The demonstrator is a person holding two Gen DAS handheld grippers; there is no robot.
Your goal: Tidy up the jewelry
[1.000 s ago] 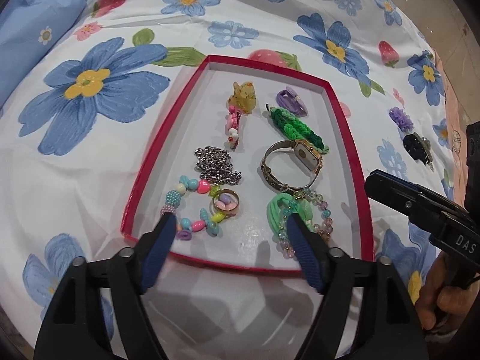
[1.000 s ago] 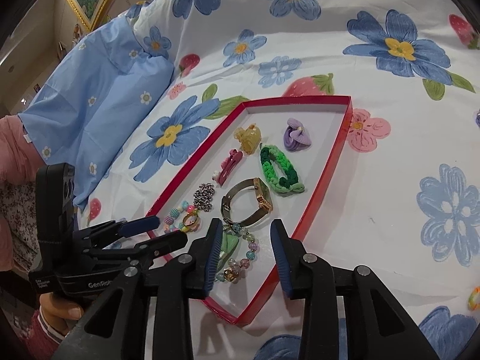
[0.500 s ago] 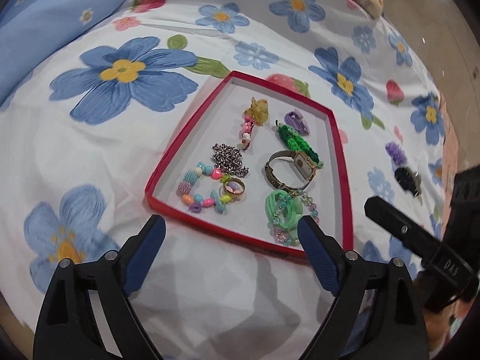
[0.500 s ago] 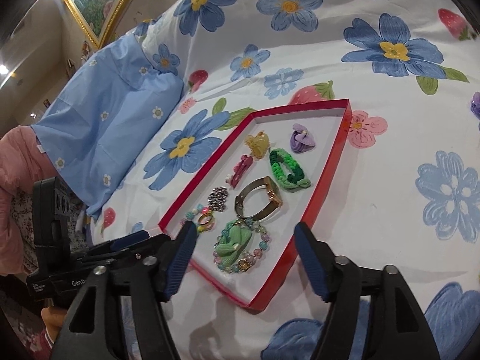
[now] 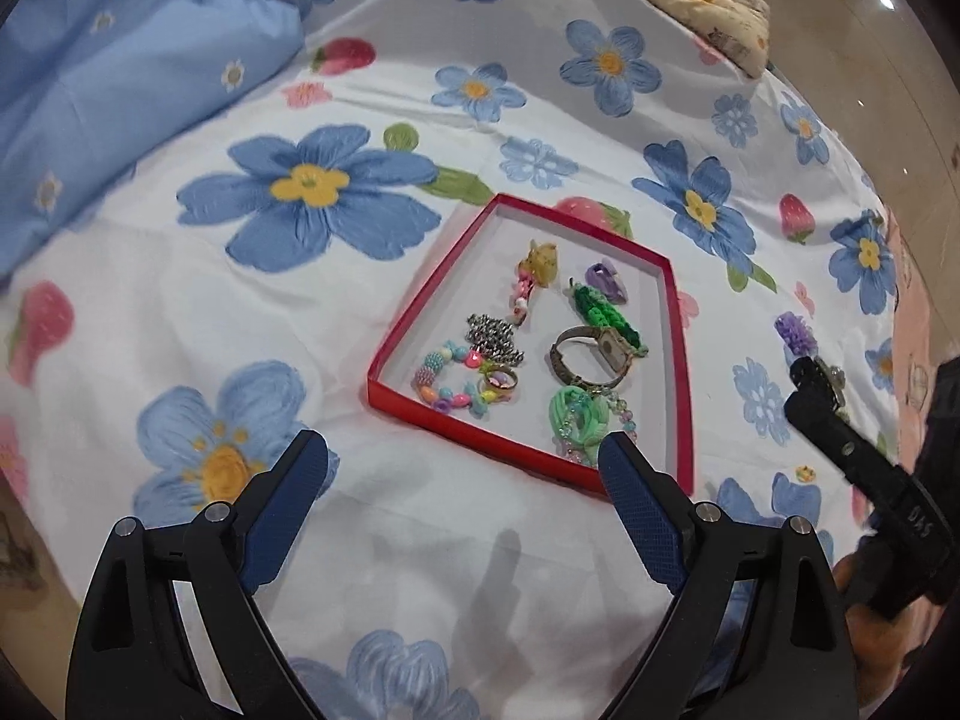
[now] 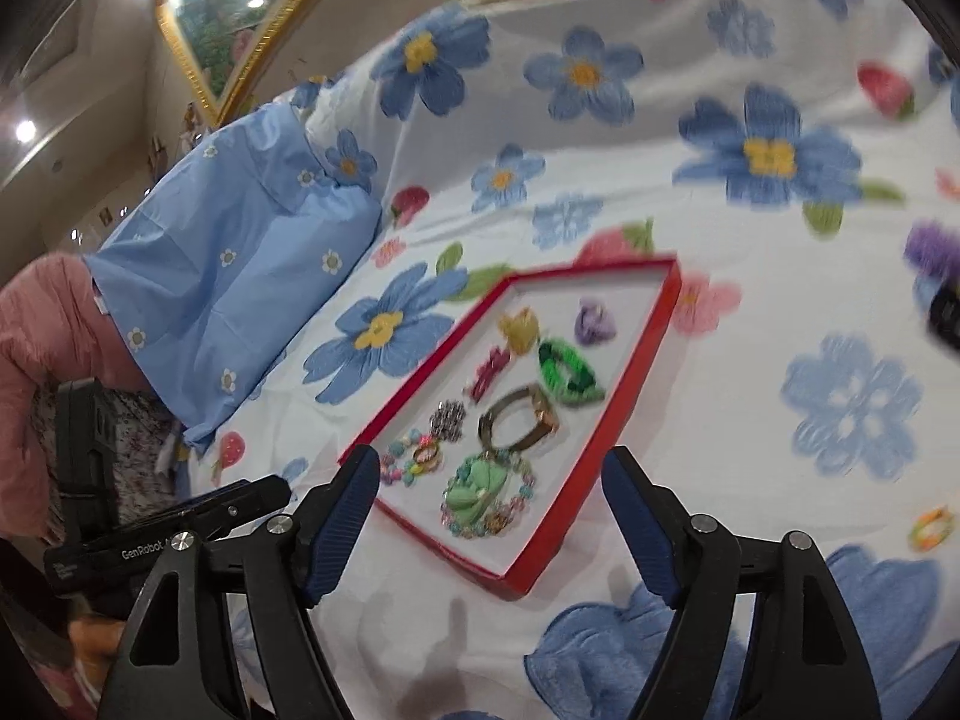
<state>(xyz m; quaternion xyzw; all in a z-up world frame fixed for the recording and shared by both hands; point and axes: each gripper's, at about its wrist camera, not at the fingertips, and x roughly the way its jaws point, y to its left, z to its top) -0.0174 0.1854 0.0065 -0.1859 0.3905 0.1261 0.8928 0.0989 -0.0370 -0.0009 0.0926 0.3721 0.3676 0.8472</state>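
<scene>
Both the left gripper (image 5: 462, 480) and right gripper (image 6: 489, 489) have just been spreading their fingers, nothing between them. Judged next: fetch the purple flower clip (image 5: 795, 333) at three o'clock of the red tray (image 5: 528, 447).

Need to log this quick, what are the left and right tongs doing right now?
Left tongs: open, holding nothing, just been opening.
Right tongs: open, holding nothing, just been opening.

The right wrist view is smeared by motion blur, so the pieces in the red tray (image 6: 624, 414) lose their detail. A purple item (image 6: 936, 249) and a dark item (image 6: 948, 318) are cut off by its right edge. In the left wrist view, the left gripper's finger (image 5: 636, 498) hides part of the clear bead bracelet (image 5: 624, 414) and the tray's near rim.
</scene>
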